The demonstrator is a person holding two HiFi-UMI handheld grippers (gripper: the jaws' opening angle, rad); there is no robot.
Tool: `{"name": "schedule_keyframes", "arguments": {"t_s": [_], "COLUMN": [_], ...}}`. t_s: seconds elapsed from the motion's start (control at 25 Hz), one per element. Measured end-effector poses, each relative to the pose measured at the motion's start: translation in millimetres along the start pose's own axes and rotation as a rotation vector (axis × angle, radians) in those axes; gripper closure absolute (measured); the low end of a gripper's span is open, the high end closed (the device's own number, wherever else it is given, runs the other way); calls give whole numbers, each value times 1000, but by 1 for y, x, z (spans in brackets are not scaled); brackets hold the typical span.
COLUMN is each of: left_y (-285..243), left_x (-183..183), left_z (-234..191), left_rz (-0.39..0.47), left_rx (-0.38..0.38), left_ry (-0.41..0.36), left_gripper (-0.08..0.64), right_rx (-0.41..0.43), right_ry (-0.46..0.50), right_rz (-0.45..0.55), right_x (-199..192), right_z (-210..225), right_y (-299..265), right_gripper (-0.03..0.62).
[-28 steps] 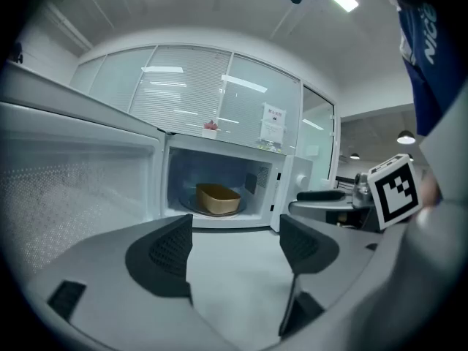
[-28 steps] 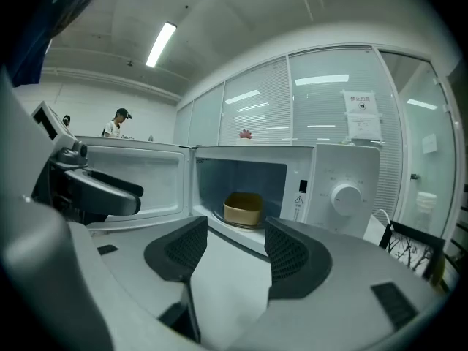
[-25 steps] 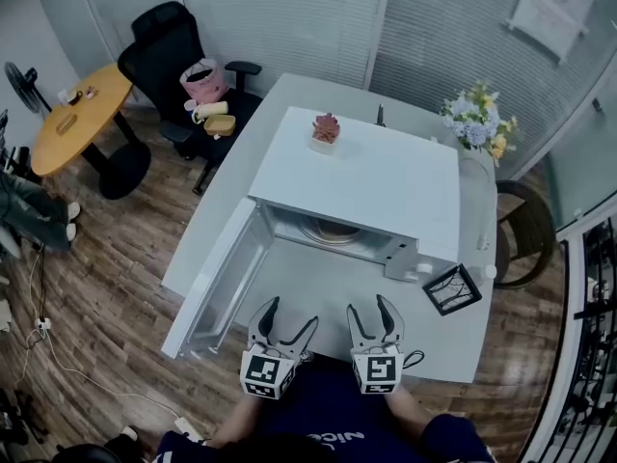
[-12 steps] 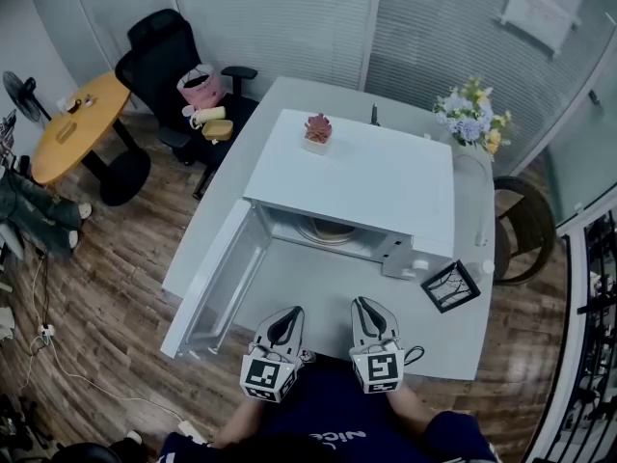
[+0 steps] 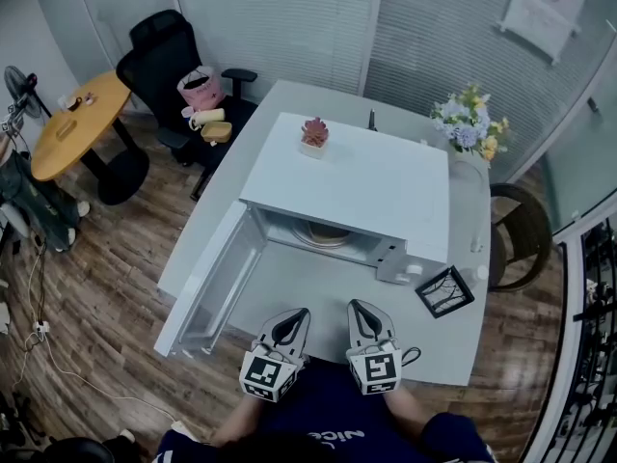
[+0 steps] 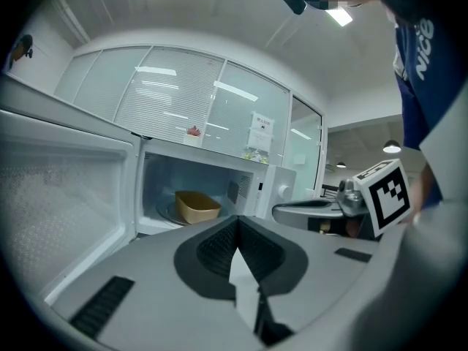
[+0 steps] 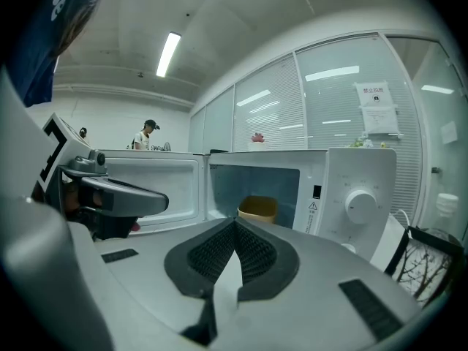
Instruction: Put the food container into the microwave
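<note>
Container point(image 6: 197, 206) sits inside the open microwave point(image 5: 357, 181) on the counter point(image 5: 318, 283). Left gripper point(image 5: 299, 314) and right gripper point(image 5: 356, 307): jaws just closed fully together, nothing between them, both positioned before the opening.

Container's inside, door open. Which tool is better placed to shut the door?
Left. Both tools have just closed empty, but the left tool sits nearer the door, which hangs open on the microwave's left; the right tool faces the dial side.
</note>
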State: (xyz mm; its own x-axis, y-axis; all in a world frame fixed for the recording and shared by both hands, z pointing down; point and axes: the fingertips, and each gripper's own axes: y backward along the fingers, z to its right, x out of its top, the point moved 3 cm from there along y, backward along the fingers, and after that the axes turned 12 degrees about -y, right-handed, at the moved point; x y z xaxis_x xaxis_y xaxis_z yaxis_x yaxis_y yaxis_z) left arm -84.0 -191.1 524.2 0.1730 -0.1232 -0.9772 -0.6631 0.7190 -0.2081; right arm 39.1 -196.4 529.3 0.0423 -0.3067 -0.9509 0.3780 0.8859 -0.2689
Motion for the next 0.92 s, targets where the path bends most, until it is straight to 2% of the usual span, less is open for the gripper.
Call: {"name": "schedule_keyframes", "arguments": {"t_s": [0.92], "left_y": [-6], "left_x": [-7], "left_z": [3], "left_rz": [-38], "left_rx": [2], "left_ry": [-3], "left_gripper": [557], "right_rx": [3], "right_ry": [11], "right_rz": [-33], "right_x": [-7], "right_z": [3], "right_y": [-3], "right_gripper": [583]}}
